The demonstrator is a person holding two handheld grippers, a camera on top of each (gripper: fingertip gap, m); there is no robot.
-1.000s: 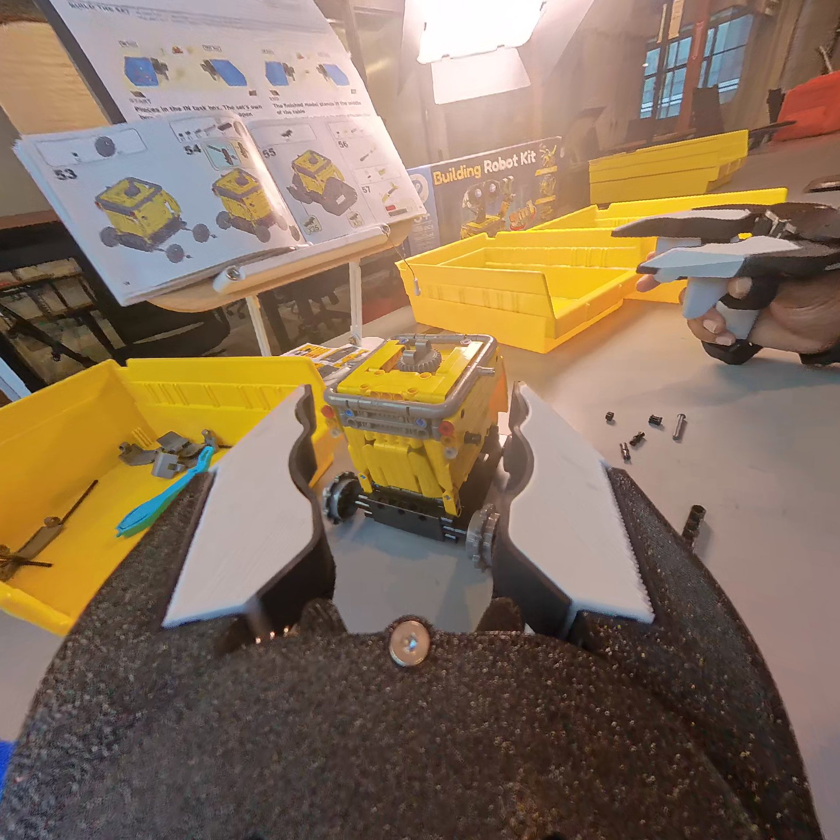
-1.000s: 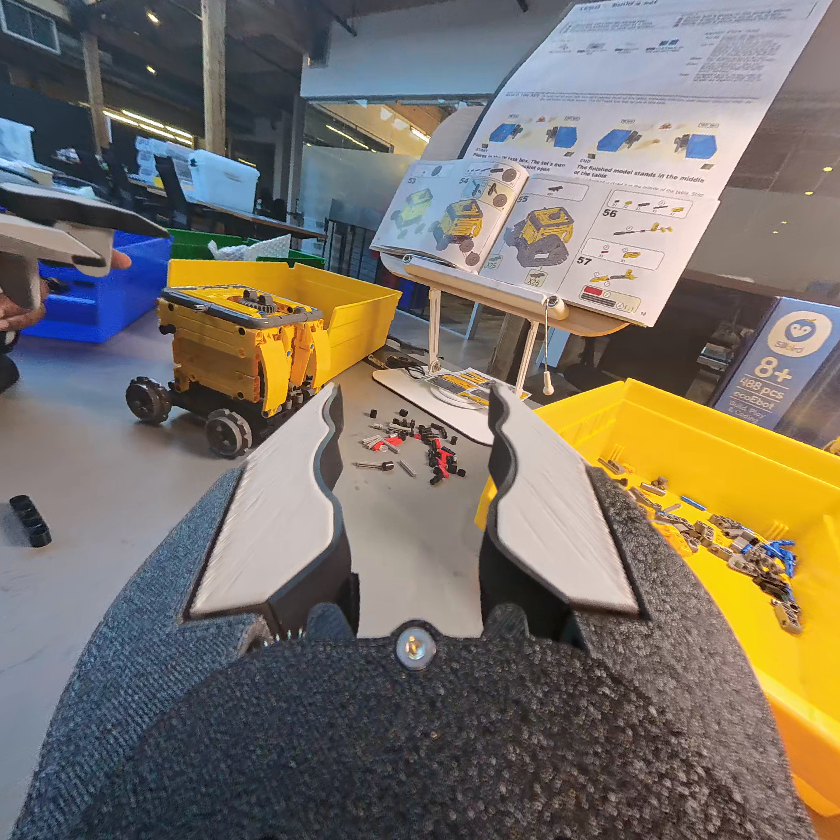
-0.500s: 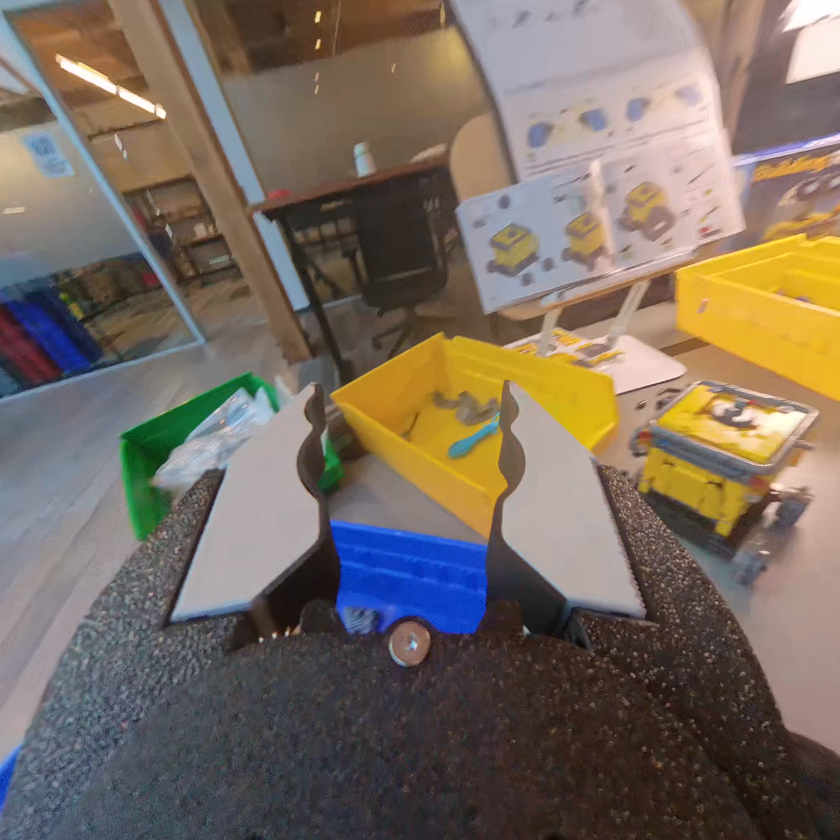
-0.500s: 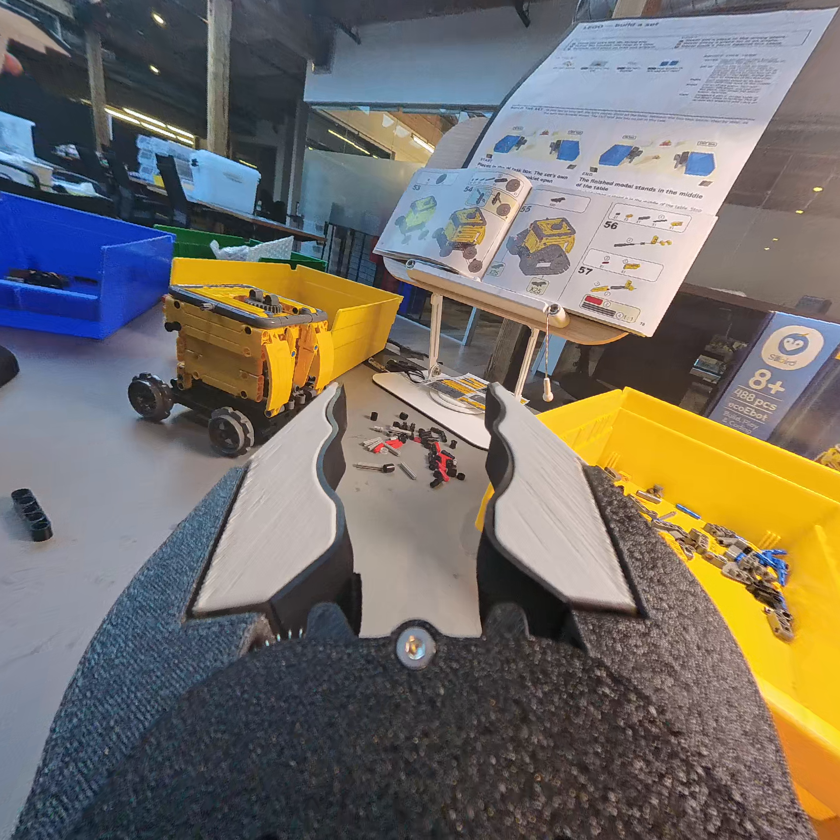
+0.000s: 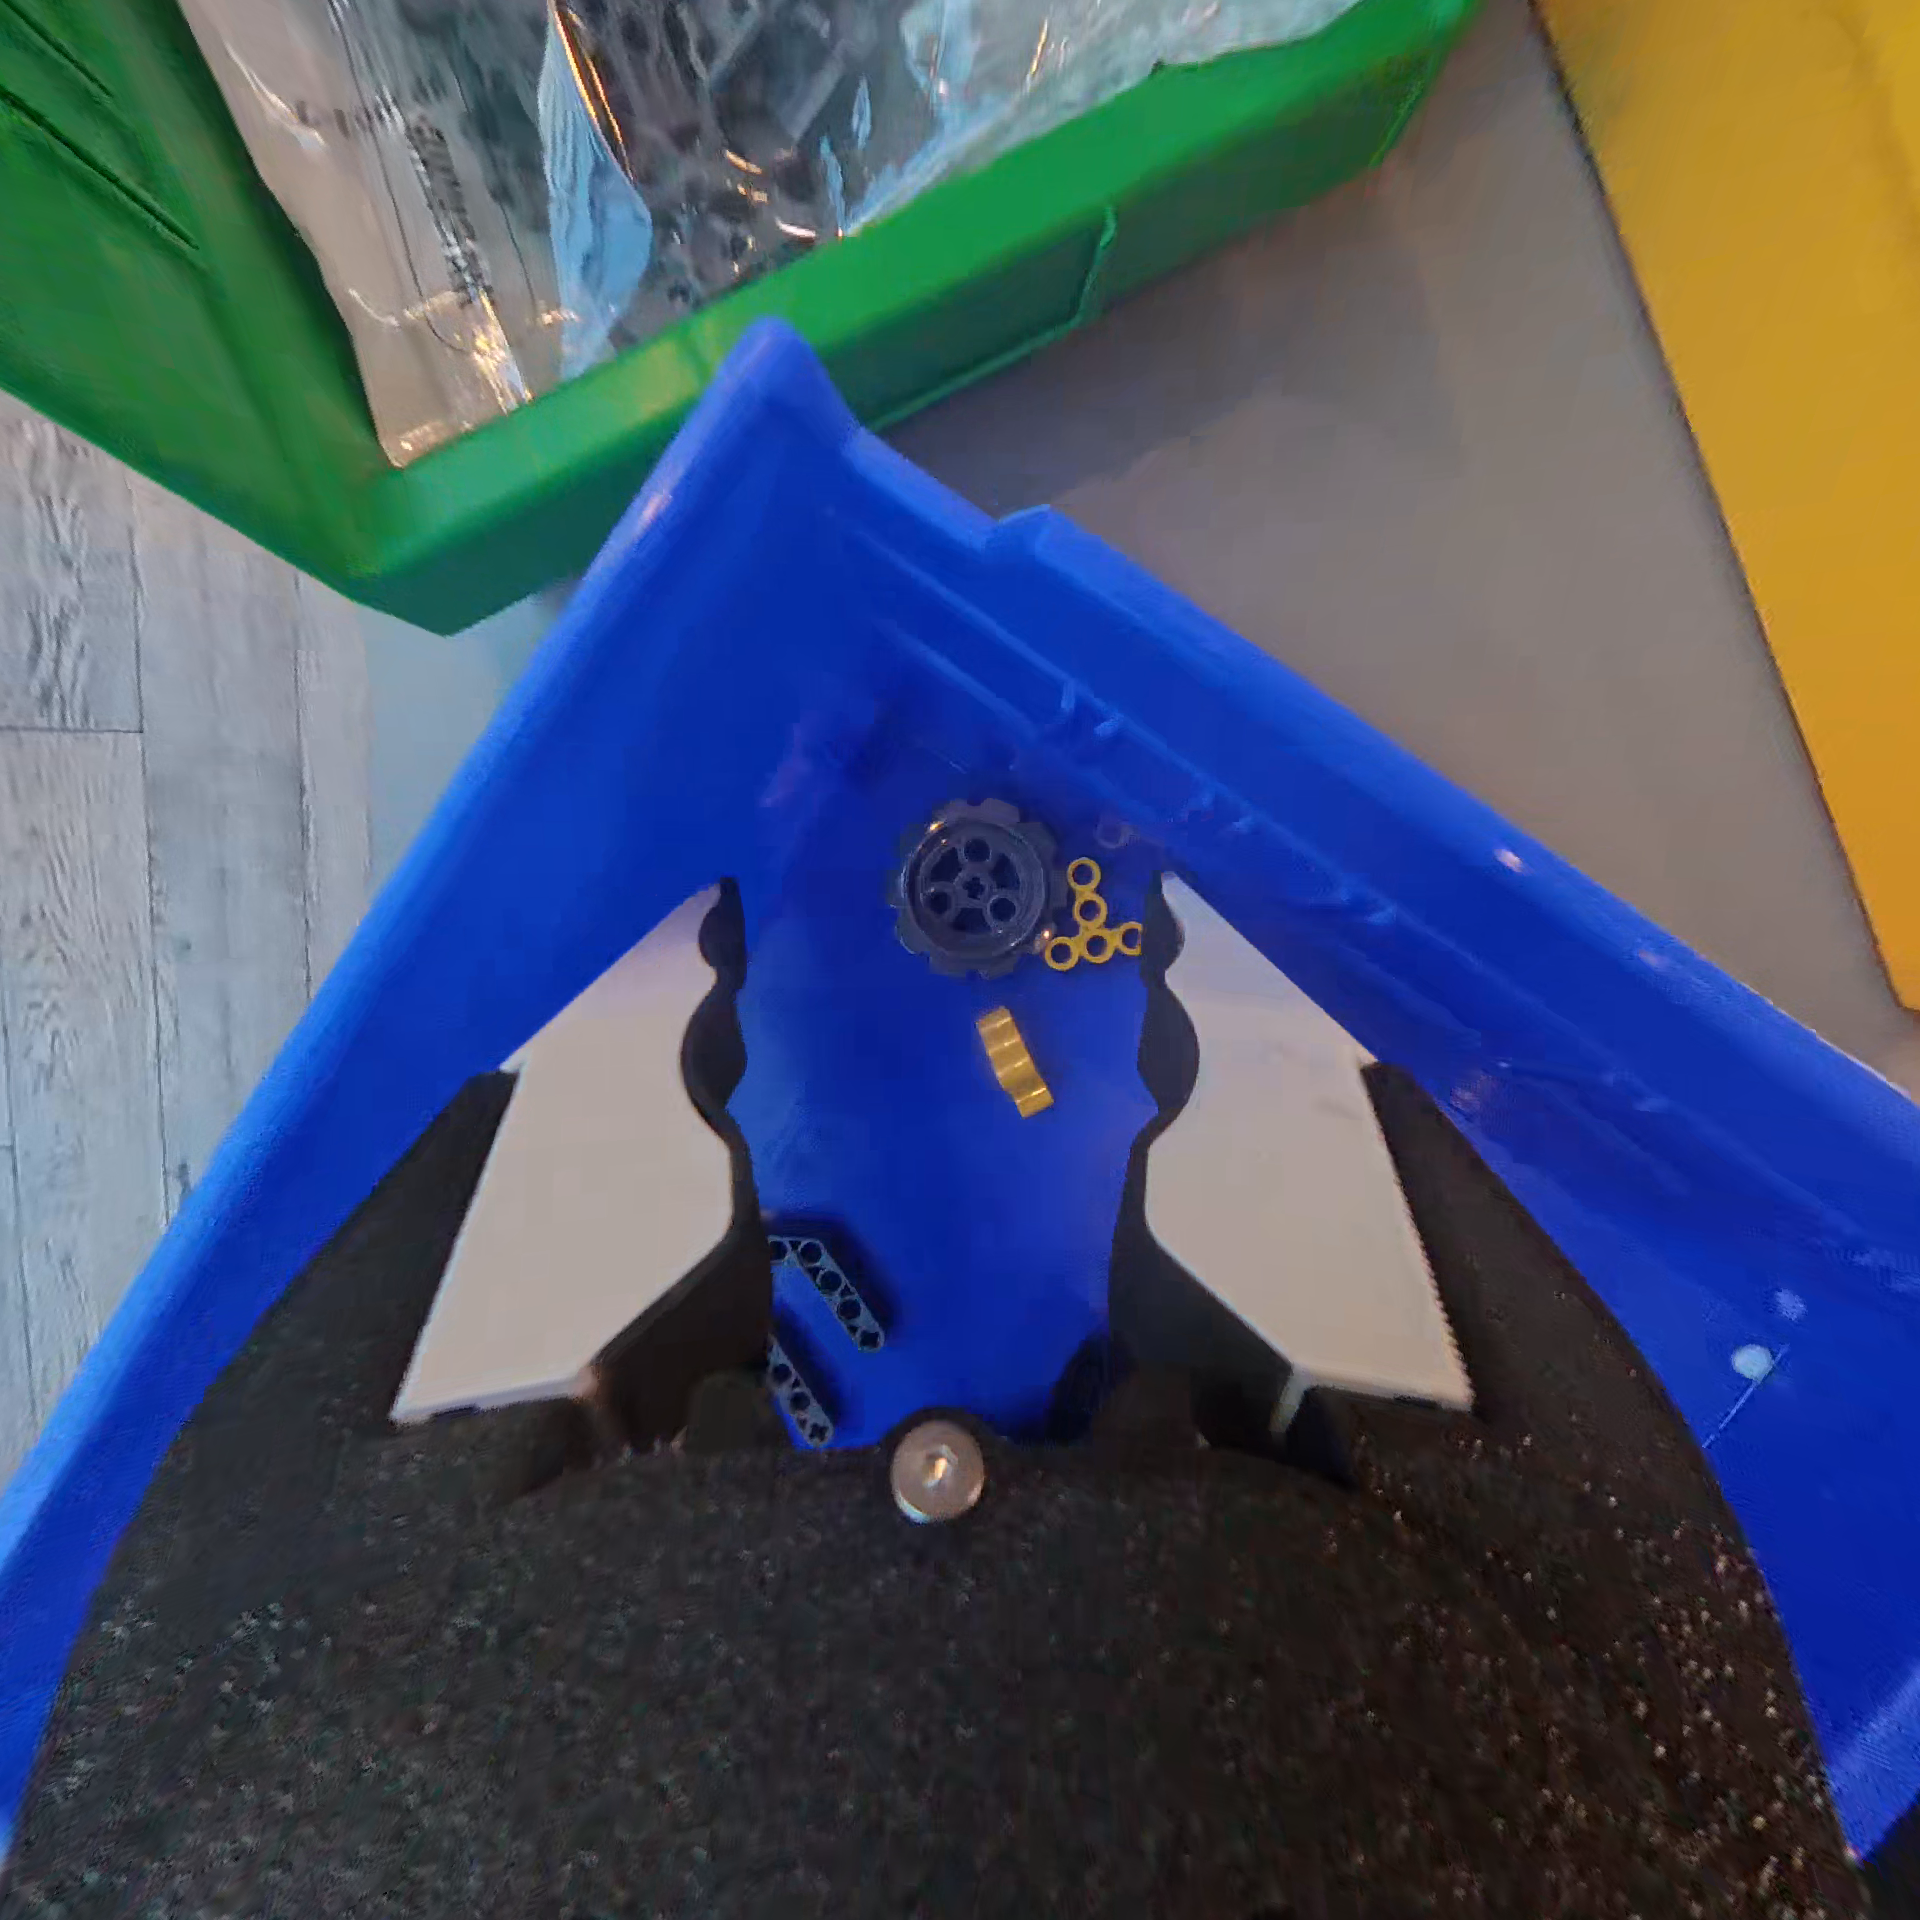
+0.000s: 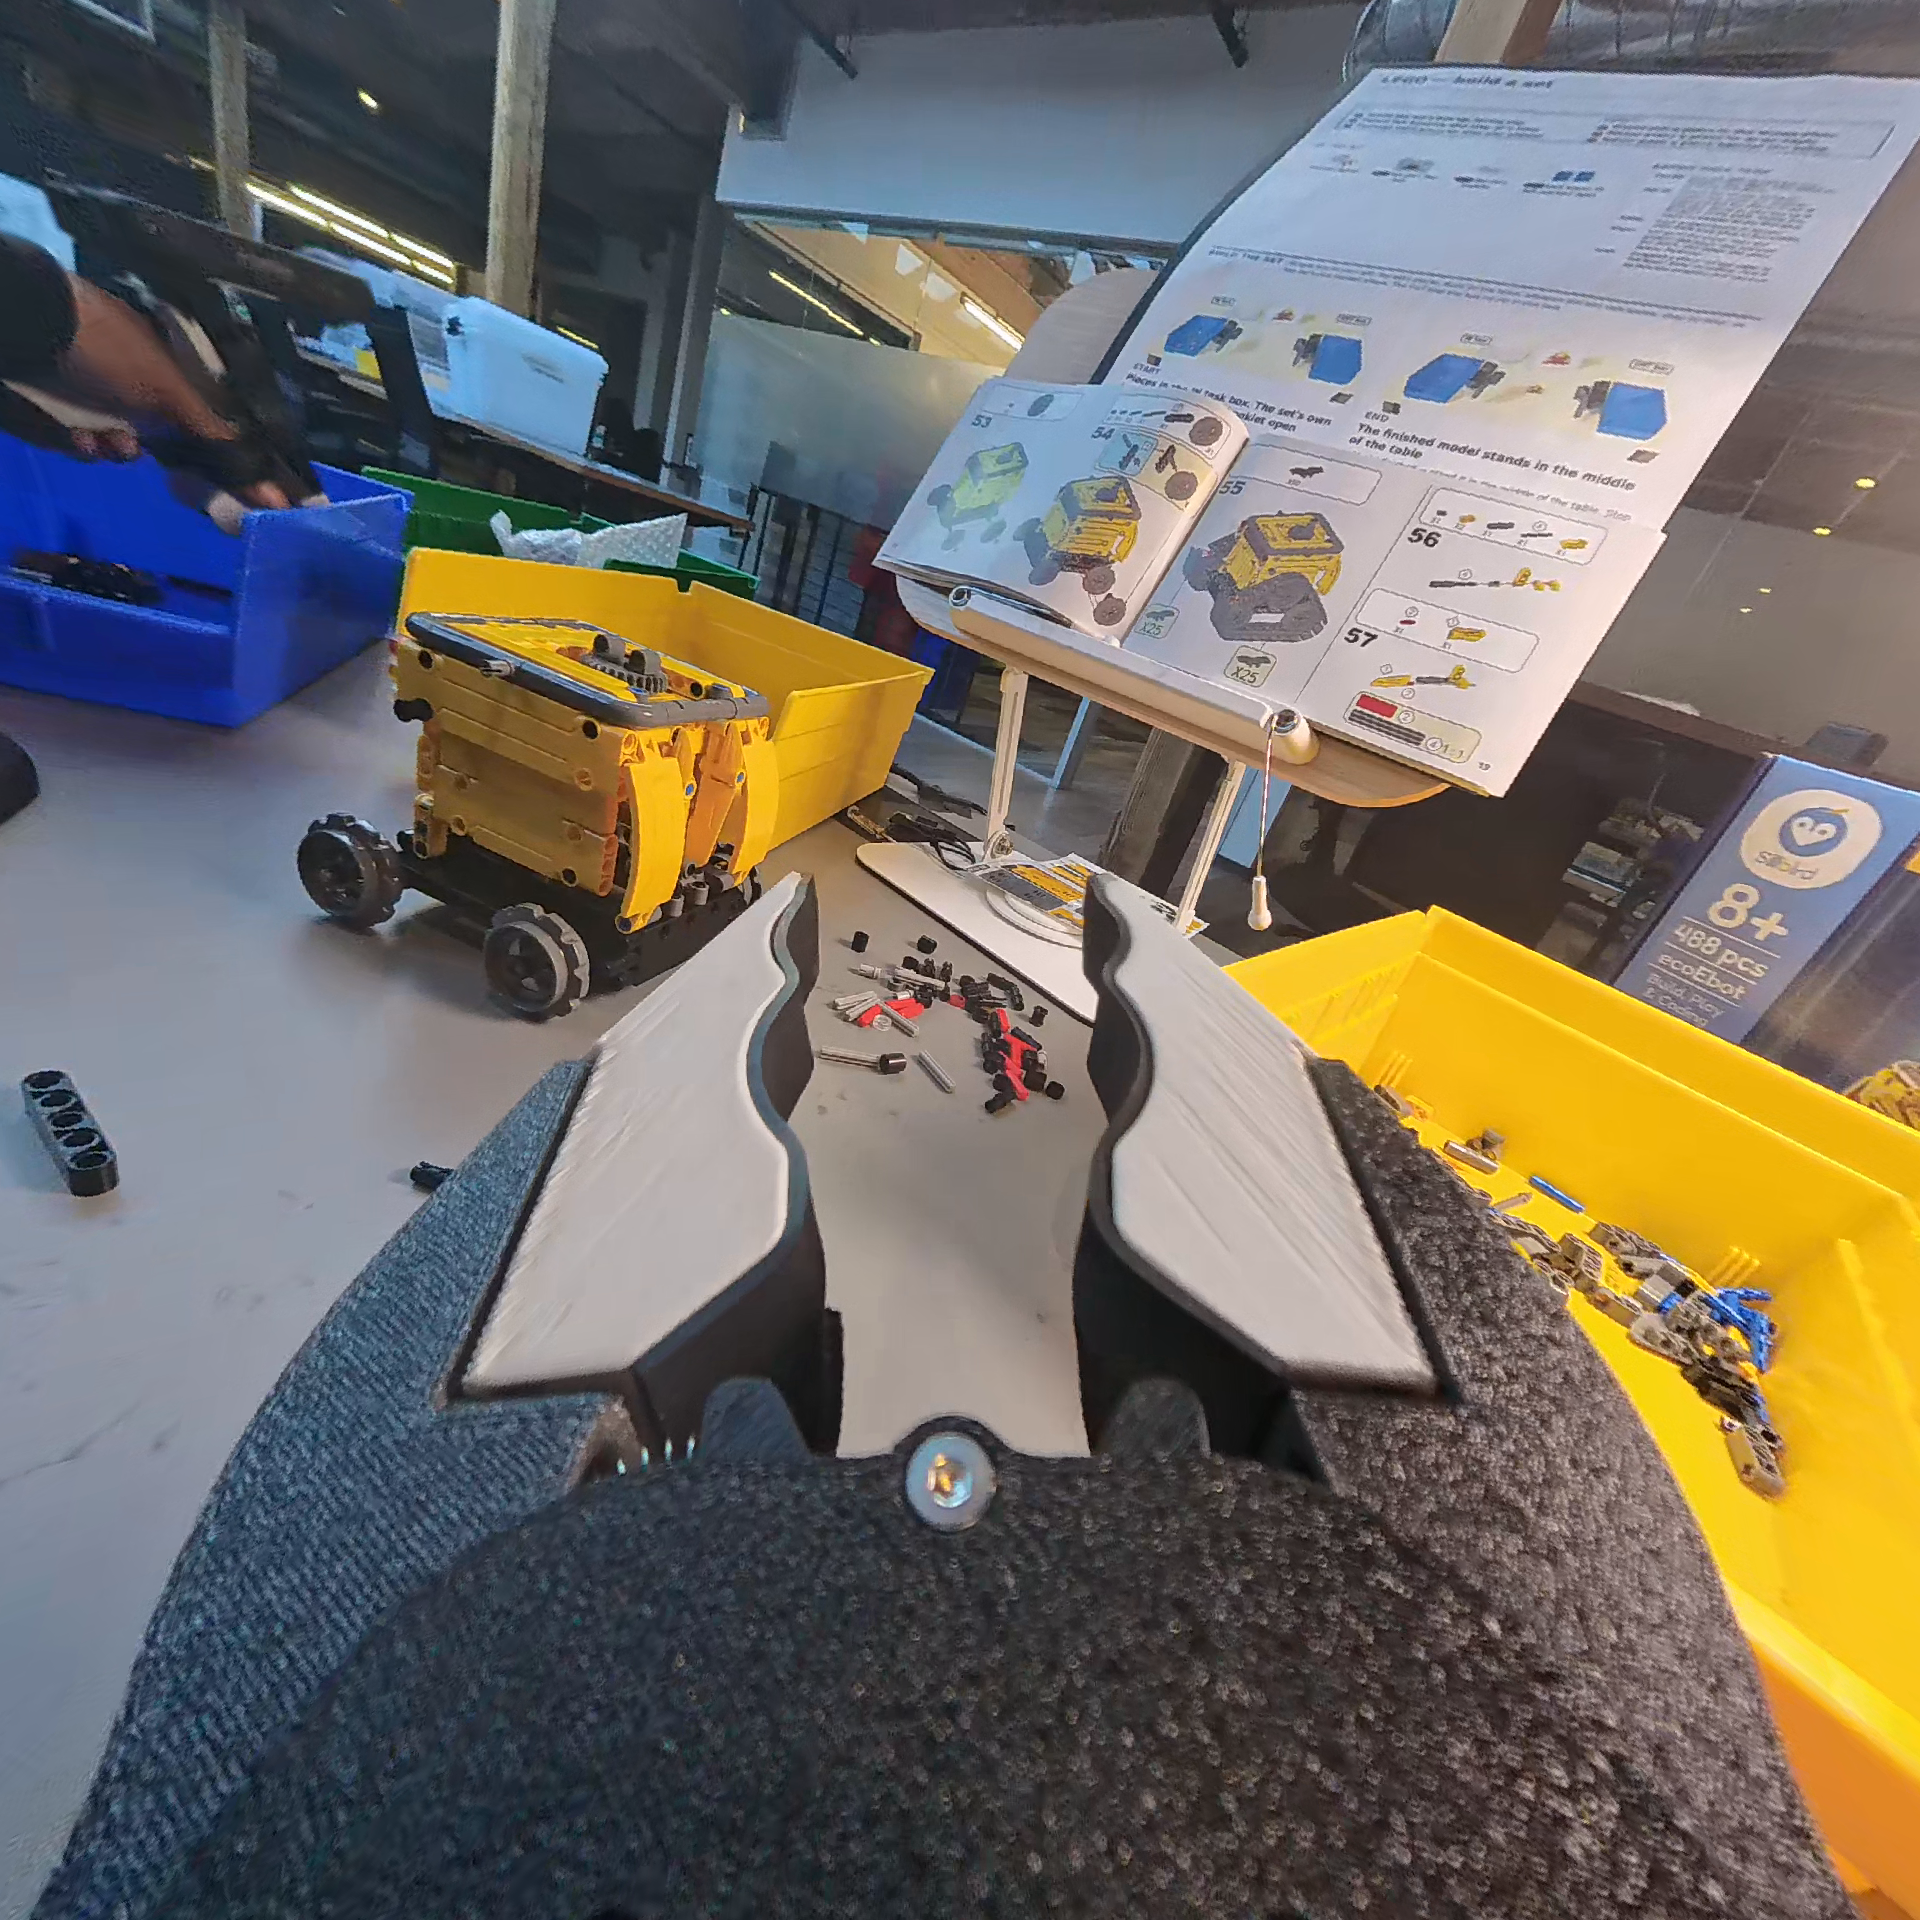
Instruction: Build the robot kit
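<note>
Left gripper (image 5: 940,904) hung spread over the blue bin (image 5: 1299,790), nearest a black toothed wheel (image 5: 977,888), yellow angled connector (image 5: 1091,925) and small yellow piece (image 5: 1014,1062). Right gripper (image 6: 943,914), spread and empty, hovered above scattered pins (image 6: 956,1023).

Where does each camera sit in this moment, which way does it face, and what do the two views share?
Left wrist view: on the left gripper, facing steeply down into the blue bin at a black gear wheel; only its own open fingers show.
Right wrist view: on the right gripper, facing level across the table at loose pins and the yellow model; own open fingers, plus a hand far left.
Shared: the blue bin and green bin.
</note>
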